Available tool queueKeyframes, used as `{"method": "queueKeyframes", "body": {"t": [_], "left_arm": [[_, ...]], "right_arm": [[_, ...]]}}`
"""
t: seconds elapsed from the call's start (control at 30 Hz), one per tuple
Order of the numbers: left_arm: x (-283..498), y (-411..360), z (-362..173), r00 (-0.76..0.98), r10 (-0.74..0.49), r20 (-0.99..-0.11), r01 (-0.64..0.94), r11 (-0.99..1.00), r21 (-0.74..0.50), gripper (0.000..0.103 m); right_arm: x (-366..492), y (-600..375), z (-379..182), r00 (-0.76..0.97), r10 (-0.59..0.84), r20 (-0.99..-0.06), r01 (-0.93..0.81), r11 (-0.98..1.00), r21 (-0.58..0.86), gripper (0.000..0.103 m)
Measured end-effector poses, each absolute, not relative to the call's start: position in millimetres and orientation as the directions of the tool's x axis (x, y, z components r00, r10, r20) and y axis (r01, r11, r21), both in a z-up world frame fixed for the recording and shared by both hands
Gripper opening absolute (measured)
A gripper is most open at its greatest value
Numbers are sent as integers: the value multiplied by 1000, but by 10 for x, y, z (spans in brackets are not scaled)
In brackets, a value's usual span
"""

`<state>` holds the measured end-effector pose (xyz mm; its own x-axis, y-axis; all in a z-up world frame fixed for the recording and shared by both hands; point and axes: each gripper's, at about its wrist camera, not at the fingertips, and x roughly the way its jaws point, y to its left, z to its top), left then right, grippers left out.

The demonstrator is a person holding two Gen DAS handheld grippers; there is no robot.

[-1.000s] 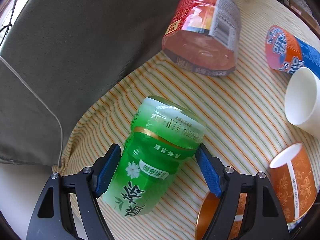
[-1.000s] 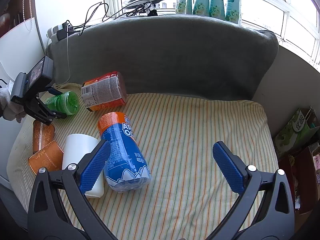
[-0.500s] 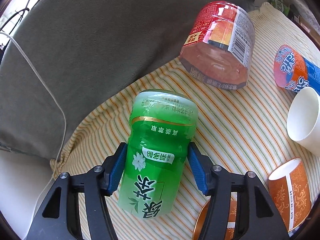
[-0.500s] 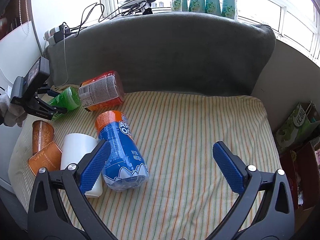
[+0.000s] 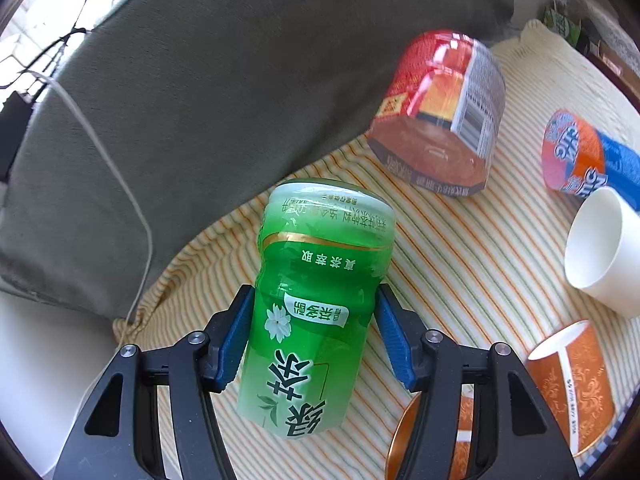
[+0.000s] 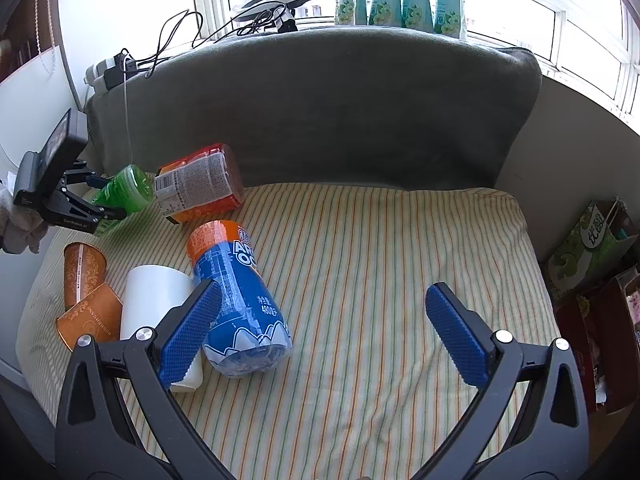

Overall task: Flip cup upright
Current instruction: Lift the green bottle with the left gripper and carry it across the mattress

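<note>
Left wrist view: the left gripper [image 5: 312, 328] has both blue pads pressed against the sides of the green cup [image 5: 316, 304], a cut-off green tea bottle section. The cup sits between the fingers, its label text upside down and its far end pointing toward 12 o'clock, over the striped cushion [image 5: 460, 280]. Its contents cannot be determined from this angle.

At 1 o'clock from the green cup, the red cup [image 5: 440, 116] lies on its side against the grey backrest [image 5: 200, 100]; its open mouth faces the camera and shows nothing inside. At 2 o'clock lies the blue and orange cup [image 5: 580, 152], also on its side. Just below it, at 3 o'clock, the white paper cup [image 5: 600, 248] lies tipped with its mouth showing a bare white interior. At 4 o'clock, an orange patterned paper cup [image 5: 572, 380] lies on its side; a second orange cup [image 5: 404, 440] is partly hidden behind the right finger.

Right wrist view: the right gripper [image 6: 320, 332] hovers above the cushion with its fingers spread wide and nothing between them. The left gripper and green cup appear at 10 o'clock, near the cushion's far left corner.
</note>
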<state>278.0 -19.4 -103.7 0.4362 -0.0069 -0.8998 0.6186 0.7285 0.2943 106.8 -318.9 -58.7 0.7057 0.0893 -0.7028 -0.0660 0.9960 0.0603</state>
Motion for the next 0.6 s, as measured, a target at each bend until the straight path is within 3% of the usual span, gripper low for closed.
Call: {"method": "queueKeyframes", "body": {"t": [0.6], "left_arm": [[1490,-634,-230,497,-102,-862,701,633,329,60]], "right_arm": [[693,-3229,-440,739,95,-667,-70,995,64,103]]}}
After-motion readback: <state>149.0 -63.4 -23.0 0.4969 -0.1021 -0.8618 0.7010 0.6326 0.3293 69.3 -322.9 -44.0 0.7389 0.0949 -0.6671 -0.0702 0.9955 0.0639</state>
